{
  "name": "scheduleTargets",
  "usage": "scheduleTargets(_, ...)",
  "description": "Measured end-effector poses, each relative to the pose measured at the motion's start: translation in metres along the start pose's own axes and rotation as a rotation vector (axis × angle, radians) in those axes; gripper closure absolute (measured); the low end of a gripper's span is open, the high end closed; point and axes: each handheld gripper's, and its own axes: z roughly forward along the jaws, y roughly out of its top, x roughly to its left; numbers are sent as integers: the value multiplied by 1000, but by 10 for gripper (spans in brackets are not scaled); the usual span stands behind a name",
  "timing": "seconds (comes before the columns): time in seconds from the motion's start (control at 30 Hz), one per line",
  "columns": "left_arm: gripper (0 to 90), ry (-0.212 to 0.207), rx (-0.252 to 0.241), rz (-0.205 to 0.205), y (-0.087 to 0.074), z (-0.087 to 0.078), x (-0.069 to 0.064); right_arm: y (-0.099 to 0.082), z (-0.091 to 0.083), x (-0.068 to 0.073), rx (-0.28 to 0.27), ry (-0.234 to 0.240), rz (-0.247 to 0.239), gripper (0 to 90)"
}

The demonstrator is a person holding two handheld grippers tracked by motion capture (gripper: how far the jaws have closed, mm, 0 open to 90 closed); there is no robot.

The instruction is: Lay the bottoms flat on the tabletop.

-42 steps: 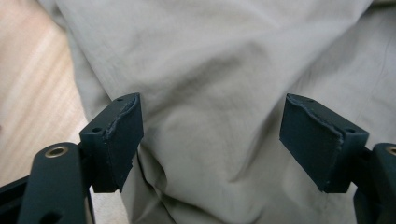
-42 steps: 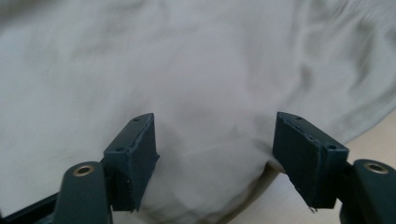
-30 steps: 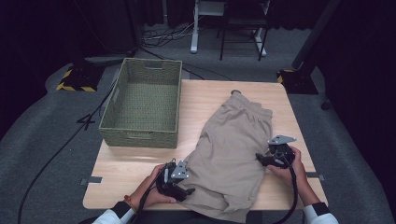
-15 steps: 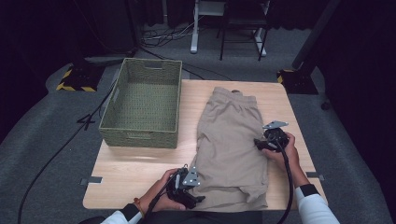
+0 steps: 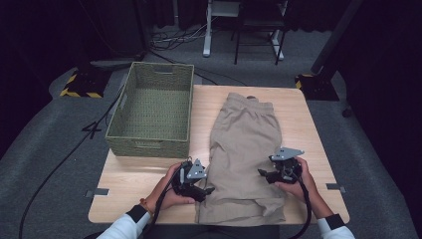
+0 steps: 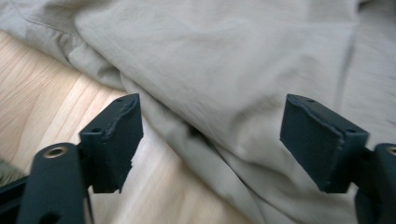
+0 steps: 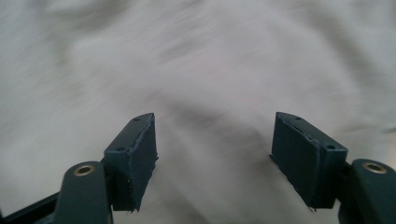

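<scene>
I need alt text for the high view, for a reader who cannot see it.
Beige shorts lie flat on a wooden table, with the person's left gripper at their left edge and right gripper over their right side, both open. An empty green woven basket stands to the left.

item: beige shorts (image 5: 246, 149)
look: plain khaki cloth, gathered elastic waistband, soft creases
state: spread flat, folded lengthwise into one narrow panel, legs stacked
pose: waistband at the far end, leg hems at the near end, long axis running away from the person
place: right half of the wooden table, just beside the basket, hem reaching the near edge
left edge: folded double layer, slightly rumpled
</scene>
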Motion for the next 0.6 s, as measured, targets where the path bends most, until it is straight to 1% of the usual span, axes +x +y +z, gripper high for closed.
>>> scheduleTargets(0.07,232,-9,20,1,1,8,2,-4,-2,9,22,0,-44,314)
scheduleTargets(0.13,236,-14,33,2,3,15,2,-9,-5,14,26,10,-57,314)
scheduleTargets(0.2,234,-15,51,10,3,19,0,-14,-7,17,30,28,-51,313)
scheduleTargets(0.23,231,-15,53,22,3,20,-1,-17,-8,18,37,33,-51,312)
scheduleTargets(0.33,228,-10,69,19,0,23,-2,-24,-10,23,58,47,-70,312)
scheduleTargets(0.37,227,-17,75,14,-2,23,-2,-26,-11,25,62,45,-77,313)
scheduleTargets(0.4,226,-26,68,9,-3,24,-2,-28,-12,26,56,50,-73,314)
scheduleTargets(0.47,227,-36,72,-10,-5,22,-1,-30,-13,26,60,68,-63,315)
scheduleTargets(0.5,227,-36,69,-11,-7,21,-2,-31,-14,27,61,76,-57,315)
scheduleTargets(0.6,228,-40,54,-12,-13,17,-6,-34,-18,30,63,107,-67,315)
